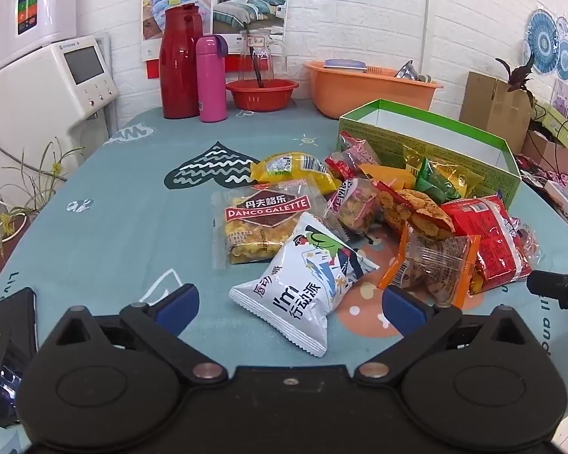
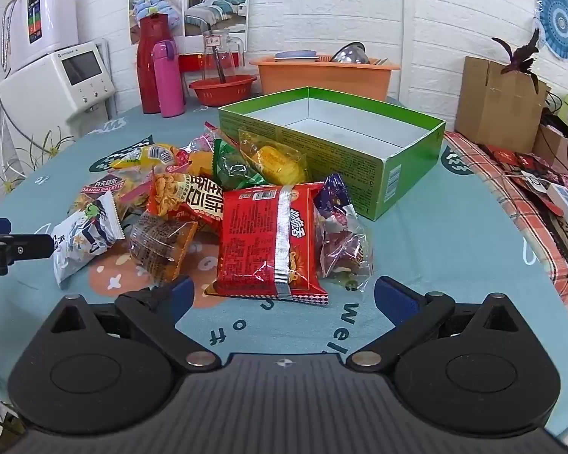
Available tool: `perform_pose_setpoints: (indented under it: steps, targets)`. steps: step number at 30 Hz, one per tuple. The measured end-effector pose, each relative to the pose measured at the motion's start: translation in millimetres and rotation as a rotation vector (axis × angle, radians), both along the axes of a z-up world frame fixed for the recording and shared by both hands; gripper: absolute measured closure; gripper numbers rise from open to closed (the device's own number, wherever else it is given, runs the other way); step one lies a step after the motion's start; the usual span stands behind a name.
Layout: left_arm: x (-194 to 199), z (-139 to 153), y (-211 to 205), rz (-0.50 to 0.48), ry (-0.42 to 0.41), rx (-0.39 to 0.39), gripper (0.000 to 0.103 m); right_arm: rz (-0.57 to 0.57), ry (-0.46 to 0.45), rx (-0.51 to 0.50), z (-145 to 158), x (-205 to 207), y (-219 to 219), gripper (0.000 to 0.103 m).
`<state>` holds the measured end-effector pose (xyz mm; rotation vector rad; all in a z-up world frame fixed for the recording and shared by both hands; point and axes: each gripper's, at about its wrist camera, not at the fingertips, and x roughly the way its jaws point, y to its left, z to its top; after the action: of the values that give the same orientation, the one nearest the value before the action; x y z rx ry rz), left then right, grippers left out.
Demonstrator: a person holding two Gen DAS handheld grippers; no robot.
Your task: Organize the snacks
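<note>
Both tongs hang over the desk with their blue-tipped fingers spread wide and nothing between them. The left tongs face a white snack pouch lying just ahead of them, beside a Danco Galette packet. The right tongs face a red snack bag lying flat at the near edge of the snack pile. Behind the pile, touching several packets, stands the open green box, its white inside bare. A red thermos and pink bottle stand at the desk's far edge.
</note>
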<state>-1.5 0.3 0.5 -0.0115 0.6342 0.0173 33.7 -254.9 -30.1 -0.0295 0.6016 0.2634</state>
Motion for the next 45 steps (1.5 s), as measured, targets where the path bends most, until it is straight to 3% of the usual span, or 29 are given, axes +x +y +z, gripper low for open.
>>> perform_pose_setpoints:
  steps: [45]
  targets:
    - [4, -5, -4, -0.036, 0.022, -0.027, 0.000, 0.008, 0.016, 0.008, -6, 7, 11, 0.000]
